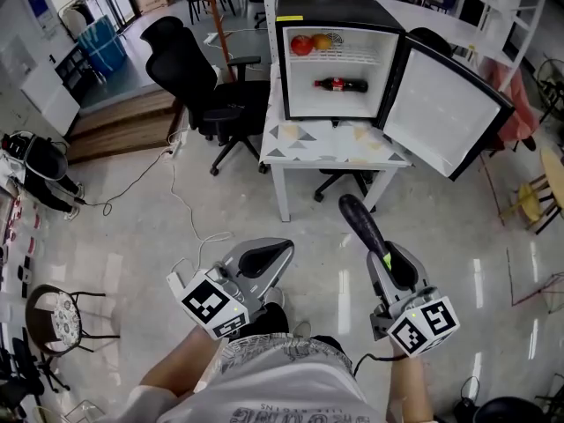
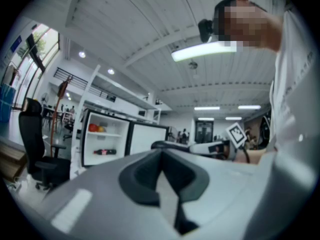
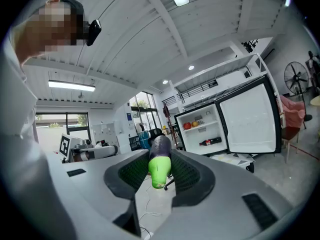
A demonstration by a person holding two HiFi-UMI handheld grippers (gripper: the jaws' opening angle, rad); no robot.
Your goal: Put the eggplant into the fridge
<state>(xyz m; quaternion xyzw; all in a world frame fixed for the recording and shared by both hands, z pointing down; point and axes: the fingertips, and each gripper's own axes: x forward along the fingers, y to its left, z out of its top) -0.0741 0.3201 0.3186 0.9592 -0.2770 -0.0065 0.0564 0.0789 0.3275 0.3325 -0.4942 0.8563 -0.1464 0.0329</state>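
A dark purple eggplant (image 1: pixel 361 223) with a green stem end sticks forward out of my right gripper (image 1: pixel 392 267), which is shut on it near the stem. In the right gripper view the eggplant (image 3: pixel 160 159) sits between the two black pads of the right gripper (image 3: pixel 160 176). The small black fridge (image 1: pixel 282 69) stands ahead on a white table (image 1: pixel 335 144), with its door (image 1: pixel 445 104) swung open to the right. My left gripper (image 1: pixel 264 258) hangs beside the right one, shut and empty. In its own view, the left gripper (image 2: pixel 162 176) has its pads together.
Inside the fridge, a red apple (image 1: pixel 301 44) and an orange fruit (image 1: pixel 322 40) lie on the top shelf, a cola bottle (image 1: pixel 342 85) below. Black office chairs (image 1: pixel 203 86) stand left of the table. A cable (image 1: pixel 132 183) trails over the floor, and a stool (image 1: pixel 53 320) is at near left.
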